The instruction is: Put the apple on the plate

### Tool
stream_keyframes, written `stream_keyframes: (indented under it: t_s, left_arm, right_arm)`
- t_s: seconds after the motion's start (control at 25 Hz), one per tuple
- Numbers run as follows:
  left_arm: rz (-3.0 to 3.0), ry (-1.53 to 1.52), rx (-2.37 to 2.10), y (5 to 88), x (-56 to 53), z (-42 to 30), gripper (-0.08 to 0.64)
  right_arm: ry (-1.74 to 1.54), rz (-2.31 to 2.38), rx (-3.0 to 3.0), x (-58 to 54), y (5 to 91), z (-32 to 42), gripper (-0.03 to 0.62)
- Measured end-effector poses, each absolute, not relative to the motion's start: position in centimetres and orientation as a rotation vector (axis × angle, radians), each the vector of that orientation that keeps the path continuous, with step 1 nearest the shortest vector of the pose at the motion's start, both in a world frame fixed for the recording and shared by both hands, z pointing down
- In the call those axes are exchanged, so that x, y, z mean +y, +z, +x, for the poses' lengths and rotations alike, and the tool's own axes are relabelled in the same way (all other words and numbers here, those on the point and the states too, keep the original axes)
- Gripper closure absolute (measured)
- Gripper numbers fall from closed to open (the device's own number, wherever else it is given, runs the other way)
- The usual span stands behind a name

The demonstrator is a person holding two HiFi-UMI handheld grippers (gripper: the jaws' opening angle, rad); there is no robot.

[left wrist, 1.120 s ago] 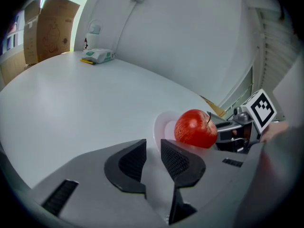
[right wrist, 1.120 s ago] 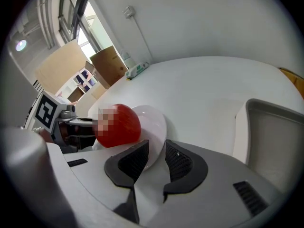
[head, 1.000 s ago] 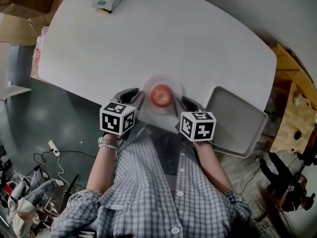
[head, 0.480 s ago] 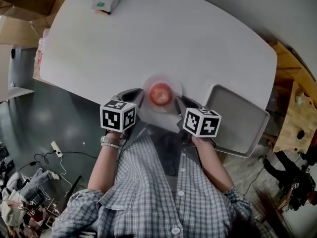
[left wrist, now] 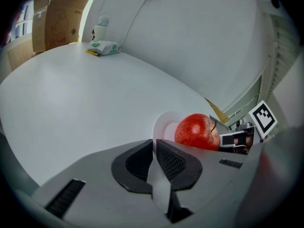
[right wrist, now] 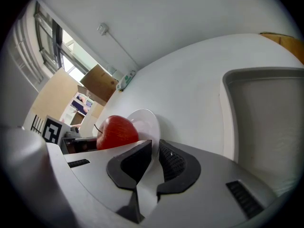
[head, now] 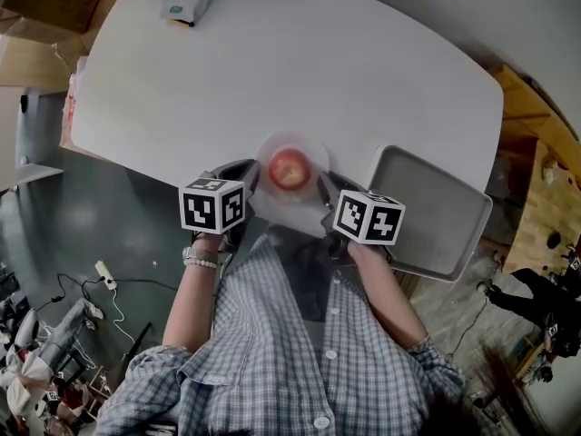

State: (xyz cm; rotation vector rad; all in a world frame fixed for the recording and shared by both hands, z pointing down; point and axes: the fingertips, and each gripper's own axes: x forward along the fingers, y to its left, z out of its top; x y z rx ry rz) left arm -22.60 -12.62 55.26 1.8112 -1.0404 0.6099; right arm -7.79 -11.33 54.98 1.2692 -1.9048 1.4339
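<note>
Two grippers, one apple, one plate.
- apple (head: 290, 168) — resting on plate (head: 318, 151), unchanged from a second ago; placement looks complete.
- left gripper (head: 243, 173), right gripper (head: 324, 187) — jaws nearly together, holding nothing, still flanking the plate.

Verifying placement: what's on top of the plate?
A red apple sits on the white plate. The plate's centre beneath the apple is covered, so it can't be seen.
</note>
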Motion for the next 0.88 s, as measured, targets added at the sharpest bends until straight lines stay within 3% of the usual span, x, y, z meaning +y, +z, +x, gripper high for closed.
stream_keyframes:
  t_s: [0.24,0.6,0.68,0.88]
  left_arm:
    - [1.838,0.677,-1.044,55.31,-12.58,-22.59,0.535]
    - [1.803,0.639,-0.999,55.39,-12.25,-22.60,0.488]
    - [1.807,0.641,-0.975,55.39,-12.02,-22.26,0.441]
    - [1.800,0.661,-0.992,55.53,-12.13,-22.48,0.442]
  right_arm:
    - [1.425,1.270,-1.915,-11.41,55.01,-7.86,0.534]
    - [1.443,1.272,-1.900,-11.28,55.27,-7.65,0.534]
    - [1.447,1.267,-1.899,-11.22,55.33,-7.74,0.534]
    - [1.469,1.246,-1.911,-11.11,55.29,-8.57,0.534]
